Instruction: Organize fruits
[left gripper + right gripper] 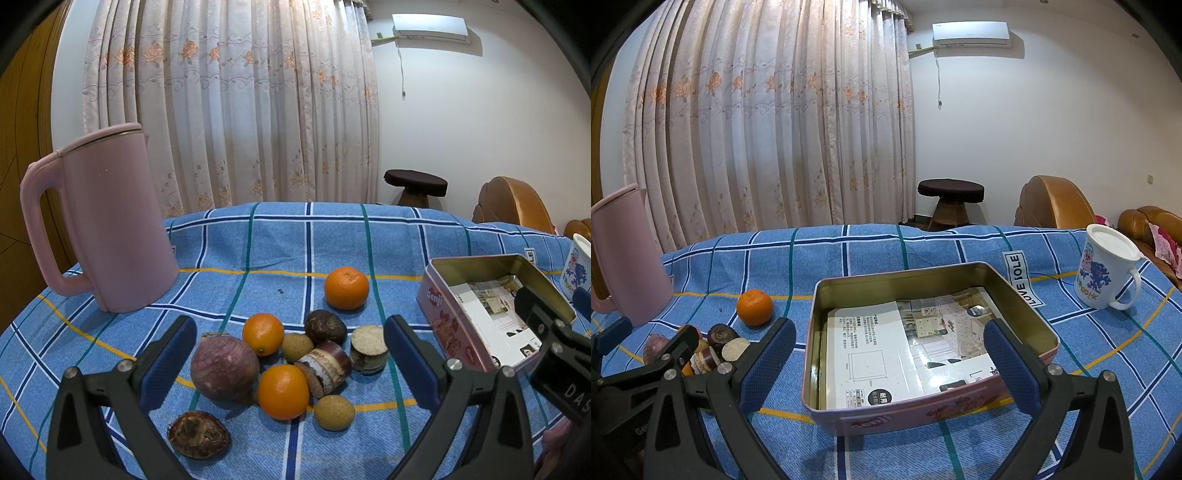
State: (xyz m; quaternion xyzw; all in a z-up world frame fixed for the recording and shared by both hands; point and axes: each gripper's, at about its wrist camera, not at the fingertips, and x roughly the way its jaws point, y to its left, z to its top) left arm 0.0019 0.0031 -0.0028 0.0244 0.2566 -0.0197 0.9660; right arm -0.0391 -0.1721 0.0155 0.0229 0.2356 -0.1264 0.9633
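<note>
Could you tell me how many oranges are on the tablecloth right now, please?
3: the far orange sits alone toward the tin; the middle orange and the near orange are in the cluster. None seems hidden.

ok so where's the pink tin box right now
The pink tin box sits open on the blue checked cloth, right of the fruit pile and directly ahead of the right gripper, with the white mug beyond.

tin [1027, 306]: open top | fruit pile [288, 362]: tightly clustered | jug [110, 221]: left
</note>
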